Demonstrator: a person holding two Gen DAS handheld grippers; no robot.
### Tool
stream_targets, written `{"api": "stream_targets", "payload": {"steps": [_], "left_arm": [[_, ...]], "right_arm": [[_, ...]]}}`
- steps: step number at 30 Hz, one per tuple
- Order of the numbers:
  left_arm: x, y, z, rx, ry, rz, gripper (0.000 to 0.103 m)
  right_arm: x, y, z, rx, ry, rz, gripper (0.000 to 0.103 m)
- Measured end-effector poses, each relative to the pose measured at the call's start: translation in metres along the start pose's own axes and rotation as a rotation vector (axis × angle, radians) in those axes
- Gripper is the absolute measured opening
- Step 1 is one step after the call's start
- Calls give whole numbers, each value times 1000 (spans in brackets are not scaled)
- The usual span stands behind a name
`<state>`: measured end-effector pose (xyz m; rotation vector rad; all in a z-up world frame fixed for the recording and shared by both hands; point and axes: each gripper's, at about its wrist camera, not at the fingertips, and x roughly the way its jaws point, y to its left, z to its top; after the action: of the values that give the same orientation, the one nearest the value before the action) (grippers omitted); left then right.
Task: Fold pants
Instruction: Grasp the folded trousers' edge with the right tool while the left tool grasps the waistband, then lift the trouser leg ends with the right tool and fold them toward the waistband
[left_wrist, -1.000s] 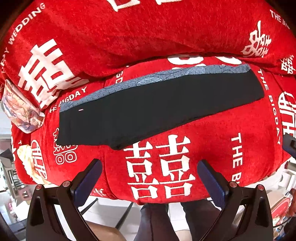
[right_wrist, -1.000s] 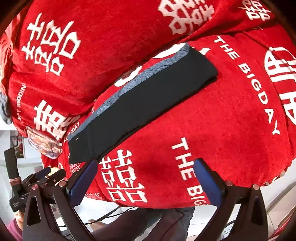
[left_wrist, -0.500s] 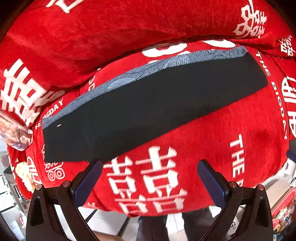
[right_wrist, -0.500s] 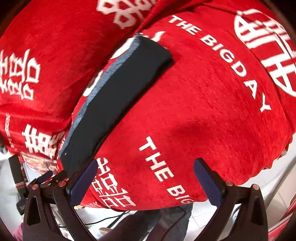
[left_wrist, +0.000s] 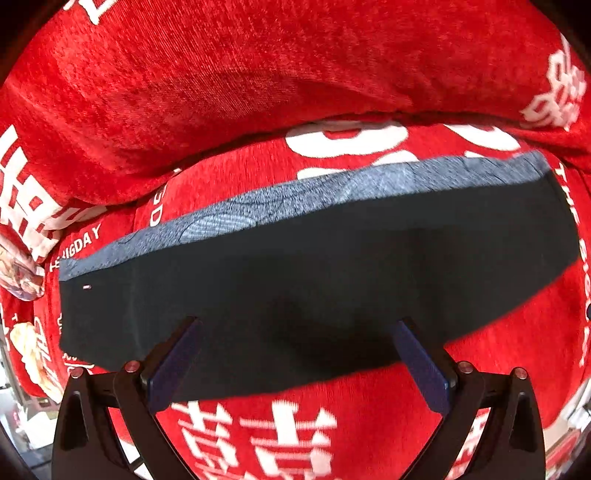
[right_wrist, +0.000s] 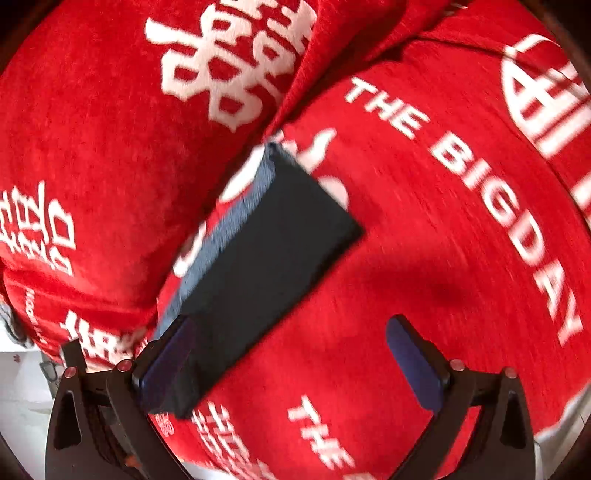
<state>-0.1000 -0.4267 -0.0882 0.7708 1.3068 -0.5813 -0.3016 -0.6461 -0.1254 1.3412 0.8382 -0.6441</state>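
The black pants lie flat as one long strip on a red sofa seat, with a grey-blue patterned band along the far edge. My left gripper is open, low over the near edge of the strip, its fingers straddling the middle of the fabric. In the right wrist view the pants run diagonally, their right end squared off near the backrest. My right gripper is open too; its left finger overlaps the cloth's near edge, its right finger is over bare cover.
The red sofa cover carries white characters and the words "THE BIGDAY". A cushioned backrest rises just behind the pants. A patterned pillow sits at the far left. Pale floor shows below the seat's front edge.
Both grippers have moved forward and down toward the pants, which now fill more of each view. The right view has swung toward the strip's right end. Both stay open; the pants have not moved.
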Motion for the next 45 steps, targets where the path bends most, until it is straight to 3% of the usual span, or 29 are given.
{"api": "stream_targets", "payload": {"steps": [2, 4, 6, 7, 9, 12, 16, 17, 18, 20, 23, 28, 32, 35, 38, 40, 45], "left_arm": [[10, 0, 2, -12, -19, -6, 103], [21, -2, 2, -16, -35, -6, 103], [33, -3, 0, -22, -32, -3, 103], [38, -3, -1, -29, -25, -4, 103], [43, -2, -5, -46, -28, -18, 103], [54, -4, -9, -32, -21, -20, 103], [59, -1, -8, -51, 3, -37, 103], [56, 1, -7, -51, 3, -32, 103], [51, 3, -6, -48, -7, -21, 103], [39, 6, -3, -47, -48, -27, 103], [34, 8, 12, -50, -94, -9, 103], [53, 15, 43, -122, -96, 40, 103], [70, 19, 43, -145, -90, 58, 103], [73, 20, 39, -133, -109, 61, 103], [73, 21, 39, -122, -108, 57, 103], [74, 23, 40, -124, -96, 49, 103], [60, 24, 30, -103, -92, 50, 103]], "right_arm": [[11, -4, 10, 14, -8, -10, 96], [26, -11, 17, 35, -5, -12, 68], [43, -22, 23, 72, 15, -9, 20], [48, -26, 24, 91, 18, -7, 12], [50, -29, 26, 116, 2, 25, 10], [41, -18, 24, 53, -41, 36, 10], [55, -25, 23, 38, 10, -39, 10], [52, -27, 23, 55, 3, -42, 18], [49, -26, 23, 62, -8, -56, 28], [35, -19, 18, 45, -42, -110, 28], [20, 8, 10, -83, -82, -112, 28], [61, 61, 27, -273, -9, -91, 28], [105, 93, 44, -364, 4, -108, 28], [122, 88, 54, -373, -11, -162, 25], [103, 76, 64, -330, -96, -214, 28], [83, 64, 68, -272, -107, -171, 29], [43, 26, 38, -131, -47, 13, 50]]}}
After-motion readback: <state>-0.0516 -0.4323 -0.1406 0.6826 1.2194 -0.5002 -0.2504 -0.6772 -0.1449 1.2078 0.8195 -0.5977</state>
